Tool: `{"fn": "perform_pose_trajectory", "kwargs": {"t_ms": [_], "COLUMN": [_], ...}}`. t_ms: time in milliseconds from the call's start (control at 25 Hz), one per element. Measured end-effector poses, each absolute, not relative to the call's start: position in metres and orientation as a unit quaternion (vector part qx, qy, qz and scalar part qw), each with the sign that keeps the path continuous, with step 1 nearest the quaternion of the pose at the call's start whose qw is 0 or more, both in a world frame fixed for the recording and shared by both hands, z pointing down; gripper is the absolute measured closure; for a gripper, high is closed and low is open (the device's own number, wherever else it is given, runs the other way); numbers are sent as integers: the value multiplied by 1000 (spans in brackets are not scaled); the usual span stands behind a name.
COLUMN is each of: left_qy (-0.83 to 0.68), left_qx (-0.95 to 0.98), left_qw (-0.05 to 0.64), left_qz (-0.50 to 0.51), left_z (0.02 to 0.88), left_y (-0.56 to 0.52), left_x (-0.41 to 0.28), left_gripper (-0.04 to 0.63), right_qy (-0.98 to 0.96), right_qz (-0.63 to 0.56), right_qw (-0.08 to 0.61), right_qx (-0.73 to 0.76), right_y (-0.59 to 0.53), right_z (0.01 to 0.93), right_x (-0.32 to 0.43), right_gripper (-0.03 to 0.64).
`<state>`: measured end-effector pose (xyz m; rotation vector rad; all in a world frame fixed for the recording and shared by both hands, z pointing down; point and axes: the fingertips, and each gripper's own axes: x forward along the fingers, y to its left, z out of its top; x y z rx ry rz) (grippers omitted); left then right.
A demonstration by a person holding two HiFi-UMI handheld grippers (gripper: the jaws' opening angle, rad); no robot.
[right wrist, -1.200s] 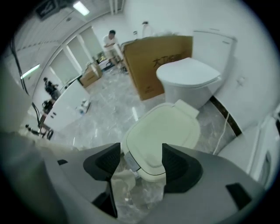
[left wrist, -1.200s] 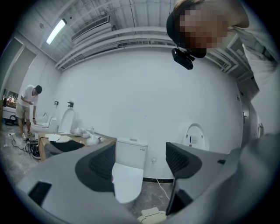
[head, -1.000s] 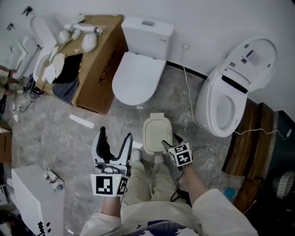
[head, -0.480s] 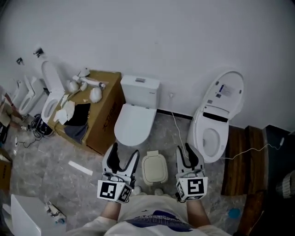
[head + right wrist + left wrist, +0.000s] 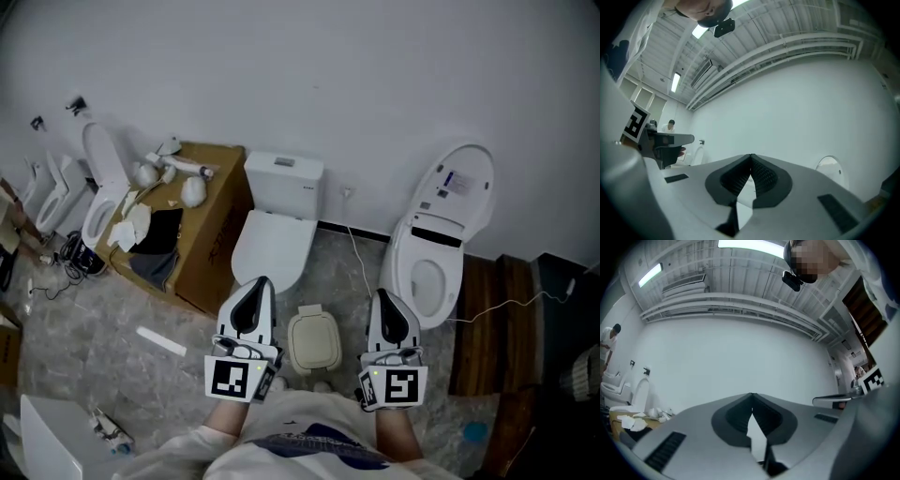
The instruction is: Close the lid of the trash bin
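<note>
The small cream trash bin [image 5: 314, 342] stands on the marble floor in front of the person's feet, its lid lying flat down on it. My left gripper [image 5: 262, 283] hovers to the bin's left and my right gripper [image 5: 385, 298] to its right, both raised well above the floor and touching nothing. Each has its jaws shut tip to tip with nothing between them. The left gripper view shows my left gripper [image 5: 751, 395] against a bare white wall, and the right gripper view shows my right gripper [image 5: 751, 155] the same way. The bin is hidden in both gripper views.
A white toilet [image 5: 273, 246] with its lid down stands just behind the bin. A toilet with a raised lid [image 5: 439, 267] is at the right, beside dark wooden boards [image 5: 487, 323]. An open cardboard box [image 5: 192, 234] of parts is at the left, a white box [image 5: 47, 441] at the lower left.
The right gripper came up off the bin's lid and shut. The left gripper's wide jaws closed as it rose. The head view pulled back, so the bin looks smaller.
</note>
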<state>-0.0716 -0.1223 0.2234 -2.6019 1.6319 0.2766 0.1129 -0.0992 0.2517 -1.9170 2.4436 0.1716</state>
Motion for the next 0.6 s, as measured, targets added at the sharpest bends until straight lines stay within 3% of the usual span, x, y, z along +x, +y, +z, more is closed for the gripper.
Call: {"fn": "perform_pose_trajectory", "kwargs": {"t_ms": [600], "left_qy": [538], "left_qx": [-832], "left_qw": [91], "left_qz": [101], "left_z": [177], "left_y": [-166], "left_x": [-66], "left_gripper": [598], "right_qy": [772], "right_qz": [69], "right_qw": [34], "right_qx": [-631], "right_y": [-137], "right_z": [235], "right_x": [122], "right_gripper": [607]}}
